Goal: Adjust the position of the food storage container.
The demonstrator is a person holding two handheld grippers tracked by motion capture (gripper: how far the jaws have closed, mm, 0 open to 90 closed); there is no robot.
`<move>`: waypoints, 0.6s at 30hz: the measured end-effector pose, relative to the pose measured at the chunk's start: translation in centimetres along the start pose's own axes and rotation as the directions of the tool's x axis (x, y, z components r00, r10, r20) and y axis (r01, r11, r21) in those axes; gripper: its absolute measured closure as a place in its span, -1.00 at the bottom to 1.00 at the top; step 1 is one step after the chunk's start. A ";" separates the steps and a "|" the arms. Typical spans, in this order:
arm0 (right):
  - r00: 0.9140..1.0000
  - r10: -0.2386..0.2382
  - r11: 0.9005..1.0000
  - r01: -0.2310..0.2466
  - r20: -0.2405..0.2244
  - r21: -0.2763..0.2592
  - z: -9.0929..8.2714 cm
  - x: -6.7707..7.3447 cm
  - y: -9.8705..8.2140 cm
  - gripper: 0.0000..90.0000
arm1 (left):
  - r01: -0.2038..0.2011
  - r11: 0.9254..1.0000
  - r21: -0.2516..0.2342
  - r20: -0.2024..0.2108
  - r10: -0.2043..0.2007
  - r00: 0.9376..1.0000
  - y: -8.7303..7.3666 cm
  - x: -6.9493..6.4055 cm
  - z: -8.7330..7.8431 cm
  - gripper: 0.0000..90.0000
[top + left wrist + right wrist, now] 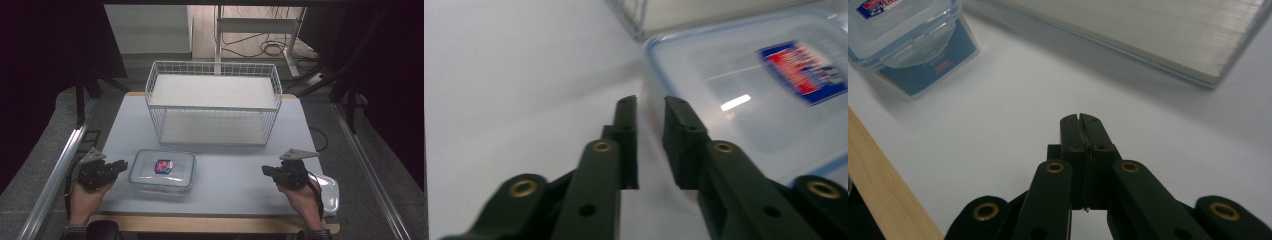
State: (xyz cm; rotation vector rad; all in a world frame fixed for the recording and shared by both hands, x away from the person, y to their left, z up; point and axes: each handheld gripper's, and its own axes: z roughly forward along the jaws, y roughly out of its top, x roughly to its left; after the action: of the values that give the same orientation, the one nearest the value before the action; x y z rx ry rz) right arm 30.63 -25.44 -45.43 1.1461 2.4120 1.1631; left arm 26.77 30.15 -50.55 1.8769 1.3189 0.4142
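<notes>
High view: clear lidded container (161,171) near table's (225,185) front left, just beside left gripper (120,165), jaws narrowly parted, gripping nothing. Wire basket (212,102) standing behind. Right gripper (266,171) well apart, jaws closed, empty.

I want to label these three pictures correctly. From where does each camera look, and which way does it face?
High view: above the person's side of the table, looking forward and down; both forearms enter from below with the left gripper and right gripper.
Left gripper view: rides on the left gripper, looking along its nearly closed jaws at the near edge of the clear plastic box.
Right gripper view: rides on the right gripper, jaws shut, facing across the table toward the wire rack.
Shared: the box with its red and blue label.
</notes>
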 end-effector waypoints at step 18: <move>1.000 -0.001 1.000 0.001 -0.027 0.002 2.6 1.7 -1.2 0.97 | -0.044 0.994 0.098 0.082 0.036 0.996 0.3 -2.2 3.6 0.99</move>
State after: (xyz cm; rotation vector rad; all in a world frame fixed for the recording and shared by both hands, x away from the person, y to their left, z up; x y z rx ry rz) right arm 30.10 -23.18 -47.80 1.1367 2.4338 1.1843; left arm 28.39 26.63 -52.21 1.9843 1.2704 0.2952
